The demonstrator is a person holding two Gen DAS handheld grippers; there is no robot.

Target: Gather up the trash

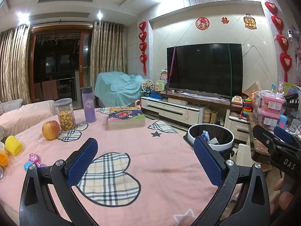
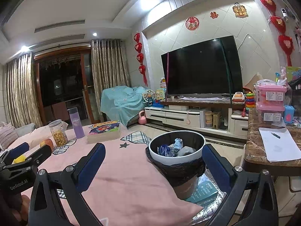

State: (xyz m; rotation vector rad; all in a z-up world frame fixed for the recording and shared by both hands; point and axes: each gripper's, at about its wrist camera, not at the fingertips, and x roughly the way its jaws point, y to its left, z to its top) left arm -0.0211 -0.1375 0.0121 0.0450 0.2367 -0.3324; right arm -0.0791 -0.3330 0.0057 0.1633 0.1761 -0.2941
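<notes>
A round trash bin [image 2: 156, 155] with a white rim and a black bag stands on the floor just off the table's right edge. Crumpled blue and white wrappers [image 2: 169, 148] lie inside it. My right gripper [image 2: 154, 166] is open and holds nothing, and the bin shows between its blue pads. My left gripper [image 1: 145, 160] is open and holds nothing above the pink tablecloth [image 1: 160, 162], with the bin [image 1: 193, 131] just past its right finger. Each gripper shows in the other's view: the right gripper [image 1: 273, 134] at the far right, the left gripper [image 2: 31, 150] at the far left.
On the table stand an apple [image 1: 50, 130], a snack jar [image 1: 65, 114], a purple bottle [image 1: 88, 104] and a boxed book [image 1: 126, 117]. Yellow [image 1: 13, 145] and pink toys [image 1: 34, 159] lie at the left edge. A marble counter [image 2: 254, 146] with paper and pink boxes [image 2: 270, 94] is at right.
</notes>
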